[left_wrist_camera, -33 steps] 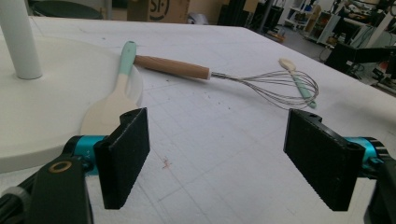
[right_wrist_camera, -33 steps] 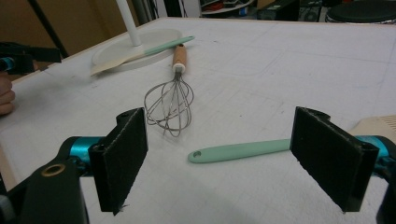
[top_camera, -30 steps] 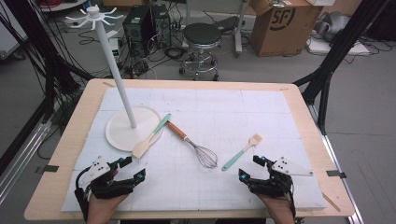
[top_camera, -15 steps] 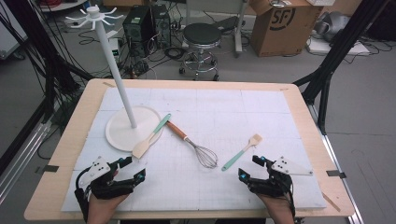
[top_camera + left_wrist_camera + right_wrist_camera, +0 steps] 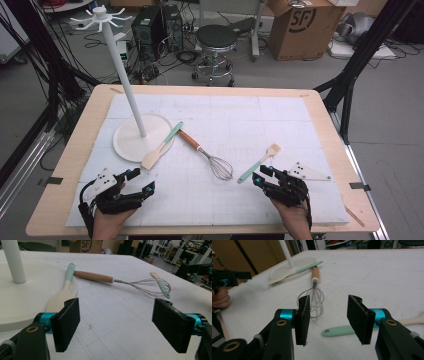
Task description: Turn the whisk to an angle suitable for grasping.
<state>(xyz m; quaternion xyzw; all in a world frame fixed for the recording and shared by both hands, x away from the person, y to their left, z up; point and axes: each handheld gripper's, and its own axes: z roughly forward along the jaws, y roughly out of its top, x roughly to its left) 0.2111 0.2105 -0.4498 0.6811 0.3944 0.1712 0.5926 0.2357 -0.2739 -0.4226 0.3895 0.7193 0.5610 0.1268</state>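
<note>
Claw work first: the right claw [image 5: 261, 175] sits at about 5 o'clock on the surface [image 5: 250, 115]. Its jaws have just been closing and now stand half apart, with nothing between the pads. Just ahead of it, at its 11 o'clock, lies the small spatula [image 5: 255, 166]. The mint handle end is nearest the claw and the pale head points away toward 1 o'clock. In the right gripper view the handle [image 5: 339, 330] lies flat just beyond the jaws, crosswise to them.

The spatula looks light and stiff along the handle, with a softer, bendy head, and nothing about it looks fragile. The smooth handle lies low on the surface and may slip or roll under a shallow pinch. The best hold is probably mid-handle, with the pads set across its width and brought down close to the surface.

The left claw [image 5: 143, 181] rests at 7 o'clock, jaws wide and empty. At its 12 o'clock the big spatula [image 5: 160, 147] leans its handle on the stand base [image 5: 127, 140]. It looks wooden and rigid, and that raised handle gives the easier grip. The whisk [image 5: 212, 160] lies between the two spatulas, near the centre. Its wires are springy, so its wooden handle is the place to take it.
</note>
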